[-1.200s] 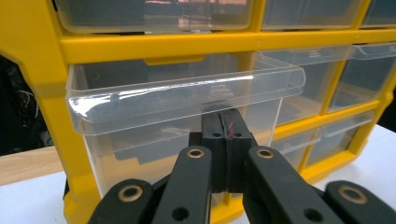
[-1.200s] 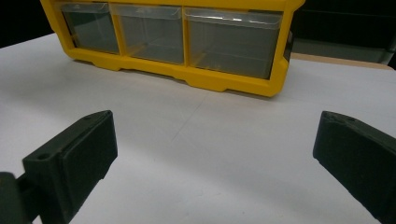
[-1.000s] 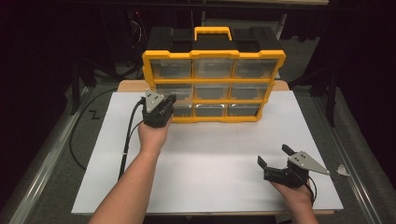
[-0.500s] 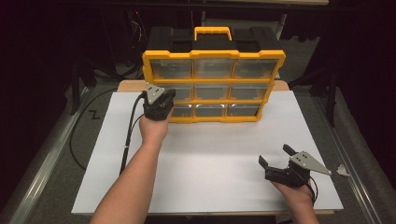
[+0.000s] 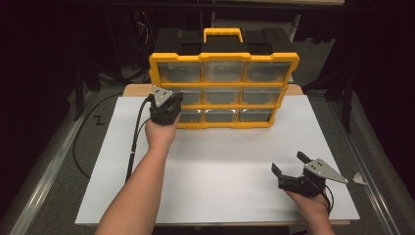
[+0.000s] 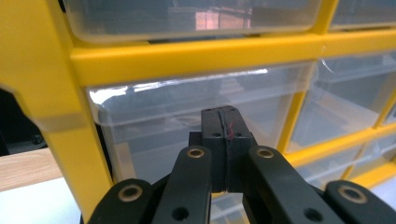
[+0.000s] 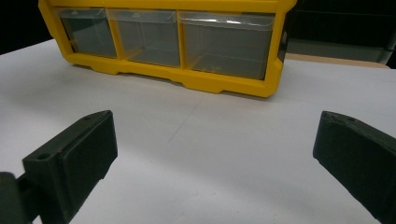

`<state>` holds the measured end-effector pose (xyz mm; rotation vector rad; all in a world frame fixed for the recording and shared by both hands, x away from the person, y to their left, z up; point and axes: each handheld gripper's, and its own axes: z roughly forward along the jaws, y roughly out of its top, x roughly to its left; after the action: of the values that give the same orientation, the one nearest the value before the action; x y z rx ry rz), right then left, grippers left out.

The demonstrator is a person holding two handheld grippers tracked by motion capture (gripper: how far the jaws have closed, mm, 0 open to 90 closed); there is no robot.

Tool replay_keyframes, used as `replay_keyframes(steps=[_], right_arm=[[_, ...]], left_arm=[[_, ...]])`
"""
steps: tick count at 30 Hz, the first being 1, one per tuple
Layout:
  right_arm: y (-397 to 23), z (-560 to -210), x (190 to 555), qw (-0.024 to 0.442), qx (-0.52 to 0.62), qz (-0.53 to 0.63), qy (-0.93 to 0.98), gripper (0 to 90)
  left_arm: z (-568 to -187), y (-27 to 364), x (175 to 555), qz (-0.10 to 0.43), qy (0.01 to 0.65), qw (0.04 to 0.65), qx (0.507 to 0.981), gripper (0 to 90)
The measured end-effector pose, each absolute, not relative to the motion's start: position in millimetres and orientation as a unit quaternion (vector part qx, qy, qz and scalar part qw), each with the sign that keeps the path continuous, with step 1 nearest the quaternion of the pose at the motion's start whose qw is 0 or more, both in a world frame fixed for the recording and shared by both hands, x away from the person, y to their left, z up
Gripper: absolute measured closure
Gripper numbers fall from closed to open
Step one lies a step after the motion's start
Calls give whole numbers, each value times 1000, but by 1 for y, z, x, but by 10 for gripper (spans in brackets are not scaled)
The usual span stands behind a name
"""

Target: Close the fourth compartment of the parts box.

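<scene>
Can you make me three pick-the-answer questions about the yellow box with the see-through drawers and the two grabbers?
1. Where is the left gripper?
A. at the organiser's left column of drawers
B. on top of the handle
C. at the table's near edge

2. What colour is the drawer organiser frame?
A. red
B. yellow
C. green

3. How do the right gripper jaws stand?
A. shut tight
B. holding a drawer
C. wide open

Answers: 1 A, the left gripper view looks straight at a clear drawer by the frame's left post. 2 B, yellow bars surround every drawer. 3 C, bare white table shows between them.
</scene>
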<state>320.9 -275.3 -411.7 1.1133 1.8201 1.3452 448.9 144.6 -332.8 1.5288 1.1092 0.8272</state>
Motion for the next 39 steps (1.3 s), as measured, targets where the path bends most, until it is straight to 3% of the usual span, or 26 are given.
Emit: replay_keyframes(steps=[23, 39], right_arm=[[-268, -412, 319, 308, 412, 499, 697, 12], [-267, -412, 316, 310, 412, 498, 697, 15]], left_arm=[[-375, 194, 357, 318, 435, 542, 644, 897], [-418, 227, 303, 296, 452, 536, 649, 896]])
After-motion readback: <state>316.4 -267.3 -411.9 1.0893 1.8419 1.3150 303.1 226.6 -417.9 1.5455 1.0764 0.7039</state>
